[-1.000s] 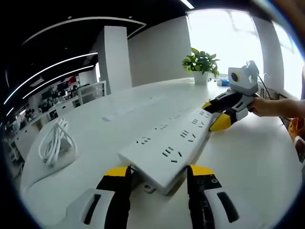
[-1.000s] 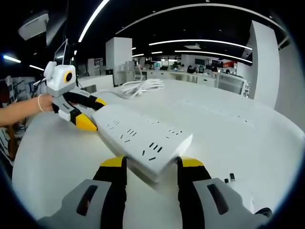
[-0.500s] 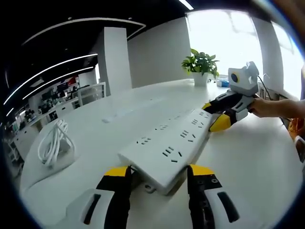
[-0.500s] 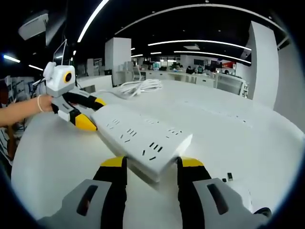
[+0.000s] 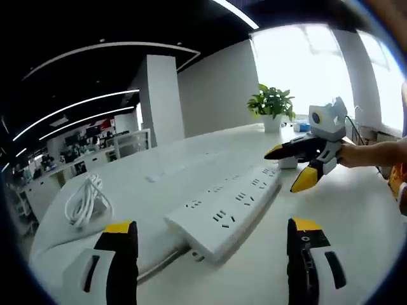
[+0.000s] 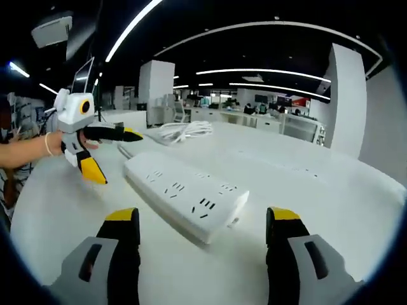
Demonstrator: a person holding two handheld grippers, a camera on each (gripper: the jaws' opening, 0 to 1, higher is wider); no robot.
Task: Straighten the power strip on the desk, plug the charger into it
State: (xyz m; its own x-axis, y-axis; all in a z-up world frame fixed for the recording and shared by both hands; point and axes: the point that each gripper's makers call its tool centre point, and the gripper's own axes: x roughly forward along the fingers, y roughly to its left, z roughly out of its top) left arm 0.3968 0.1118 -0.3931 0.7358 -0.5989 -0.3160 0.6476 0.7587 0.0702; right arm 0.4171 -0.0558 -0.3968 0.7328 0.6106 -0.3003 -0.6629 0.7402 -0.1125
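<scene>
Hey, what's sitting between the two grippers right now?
The white power strip lies on the desk between the left gripper and right gripper, as the left gripper view shows.

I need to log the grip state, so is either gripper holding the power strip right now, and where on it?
Nothing is held. Both grippers stand open, one off each end of the power strip, which lies flat on the desk between their spread jaws, untouched.

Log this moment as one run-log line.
left gripper: open | right gripper: open | power strip: flat on desk, unheld | coiled cable: on desk
</scene>
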